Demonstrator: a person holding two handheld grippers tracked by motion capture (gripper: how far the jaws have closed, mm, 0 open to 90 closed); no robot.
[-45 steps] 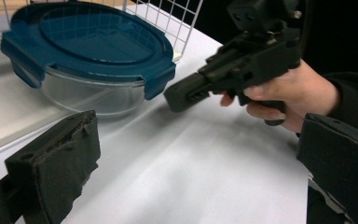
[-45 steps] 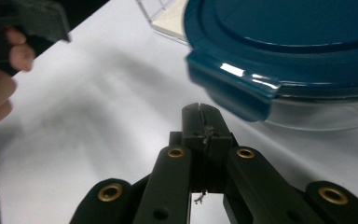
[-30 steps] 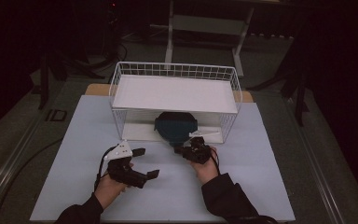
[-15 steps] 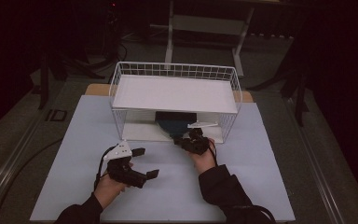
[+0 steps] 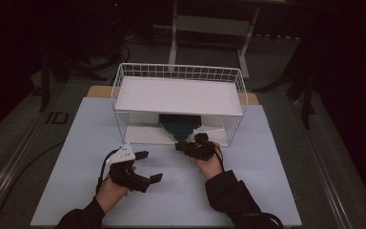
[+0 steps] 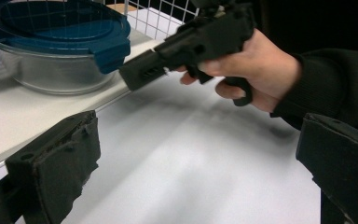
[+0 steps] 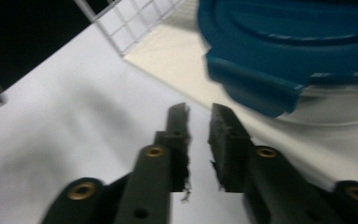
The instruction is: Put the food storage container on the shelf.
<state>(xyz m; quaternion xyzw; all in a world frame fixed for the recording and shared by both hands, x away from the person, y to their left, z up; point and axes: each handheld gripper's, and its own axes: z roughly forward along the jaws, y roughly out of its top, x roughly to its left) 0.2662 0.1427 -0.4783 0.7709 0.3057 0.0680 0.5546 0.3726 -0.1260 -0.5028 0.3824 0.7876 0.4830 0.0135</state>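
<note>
A glass container with a blue clip-on lid (image 5: 176, 126) (image 6: 51, 46) (image 7: 298, 46) stands on the white base board under the wire rack (image 5: 181, 71). My right gripper (image 5: 181, 147) (image 7: 199, 126) (image 6: 137, 77) points at the container's near side, just short of a lid clip. Its jaws have just been opening and stand a little apart with nothing between them. My left gripper (image 5: 148, 166) (image 6: 196, 163) rests lower left on the table, jaws wide open around nothing, aimed toward the right hand.
The rack carries a flat white shelf (image 5: 178, 95) above the container, and wire mesh walls close its sides. A pale mat (image 5: 267, 157) covers the table around both hands. Dark floor and stand legs lie beyond the table's far edge.
The right hand has edged forward toward the rack's front opening. The left hand and its gripper have stayed where they were.
</note>
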